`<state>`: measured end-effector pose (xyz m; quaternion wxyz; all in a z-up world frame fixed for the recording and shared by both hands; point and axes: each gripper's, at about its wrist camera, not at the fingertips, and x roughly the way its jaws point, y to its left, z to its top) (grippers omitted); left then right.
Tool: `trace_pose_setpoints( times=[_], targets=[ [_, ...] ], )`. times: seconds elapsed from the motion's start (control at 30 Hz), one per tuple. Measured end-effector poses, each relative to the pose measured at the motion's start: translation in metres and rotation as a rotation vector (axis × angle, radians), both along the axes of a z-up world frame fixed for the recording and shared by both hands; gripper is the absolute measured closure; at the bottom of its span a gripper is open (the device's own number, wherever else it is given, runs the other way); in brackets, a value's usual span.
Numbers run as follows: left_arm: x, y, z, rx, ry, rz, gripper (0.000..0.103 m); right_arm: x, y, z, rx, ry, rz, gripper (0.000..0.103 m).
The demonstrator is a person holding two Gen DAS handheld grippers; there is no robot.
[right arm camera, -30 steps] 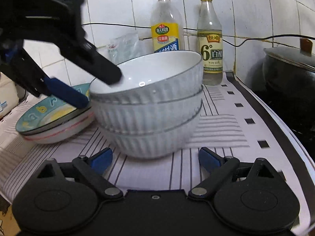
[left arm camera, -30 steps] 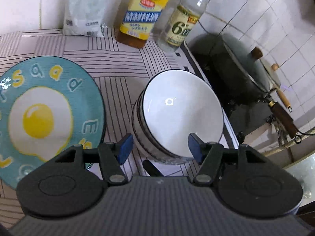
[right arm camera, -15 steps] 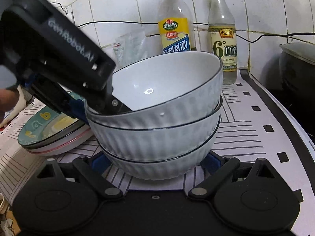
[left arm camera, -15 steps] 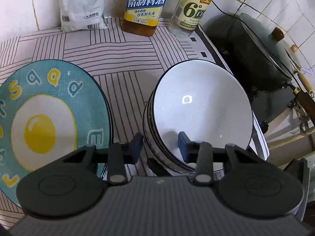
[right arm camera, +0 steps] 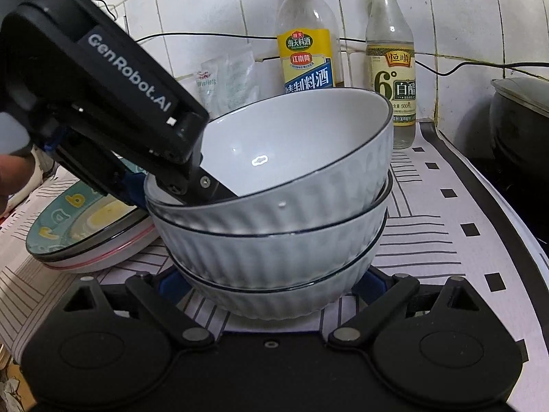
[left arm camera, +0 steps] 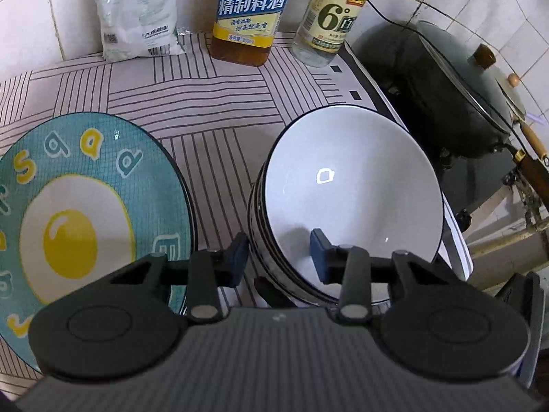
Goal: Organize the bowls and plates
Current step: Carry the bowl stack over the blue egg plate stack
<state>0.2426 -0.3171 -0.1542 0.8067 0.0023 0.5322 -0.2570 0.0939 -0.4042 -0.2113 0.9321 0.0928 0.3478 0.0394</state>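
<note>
Three white ribbed bowls with dark rims [right arm camera: 274, 213] stand stacked on the striped cloth [left arm camera: 212, 110]. My left gripper [left arm camera: 278, 257] straddles the stack's near rim [left arm camera: 260, 240]: one blue pad [left arm camera: 319, 257] sits inside the top bowl, and the other presses on the outer wall. The right wrist view shows that left gripper [right arm camera: 178, 189] coming down from the upper left. My right gripper [right arm camera: 271, 285] lies low on the cloth, jaws wide, with the bottom bowl's base between its fingers. Left of the bowls is a teal fried-egg plate [left arm camera: 85, 206] on top of a plate stack [right arm camera: 89, 240].
A cooking-wine bottle [left arm camera: 250, 10], a vinegar bottle [left arm camera: 333, 17] and a white bag [left arm camera: 137, 10] stand along the tiled back wall. To the right of the cloth a dark lidded wok [left arm camera: 453, 92] sits on the stove. A hand [right arm camera: 10, 178] shows at the left edge.
The left gripper came down and closed over the stack's near rim, then held still. The right gripper slid forward until the bottom bowl lay between its fingers.
</note>
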Motion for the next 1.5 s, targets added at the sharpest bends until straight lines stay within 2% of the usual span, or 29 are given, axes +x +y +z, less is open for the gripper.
trace_pose_setpoints(
  times=[0.27, 0.4, 0.5, 0.8, 1.07, 1.2, 1.5],
  targets=[
    [-0.008, 0.000, 0.003, 0.019, -0.023, -0.055, 0.066, -0.001, 0.000, 0.003, -0.009, 0.017, 0.010, 0.005],
    [-0.011, 0.001, 0.009, 0.024, -0.029, -0.064, 0.066, -0.004, 0.003, 0.007, -0.037, -0.003, 0.024, 0.005],
    [-0.013, 0.004, 0.017, 0.025, -0.042, -0.071, 0.066, -0.004, 0.005, 0.012, -0.014, -0.023, 0.010, 0.005],
    [-0.011, 0.026, 0.051, 0.021, -0.098, -0.066, 0.066, 0.008, 0.020, 0.036, -0.033, -0.089, 0.036, 0.005],
    [-0.007, 0.075, 0.084, 0.041, -0.126, -0.015, 0.065, 0.032, 0.052, 0.060, -0.028, -0.121, 0.140, 0.005],
    [-0.008, 0.107, 0.094, 0.085, -0.158, 0.021, 0.065, 0.049, 0.081, 0.064, -0.011, -0.151, 0.196, 0.005],
    [0.006, 0.167, 0.083, 0.125, -0.144, 0.109, 0.065, 0.081, 0.136, 0.052, 0.053, -0.135, 0.248, 0.005]
  ],
)
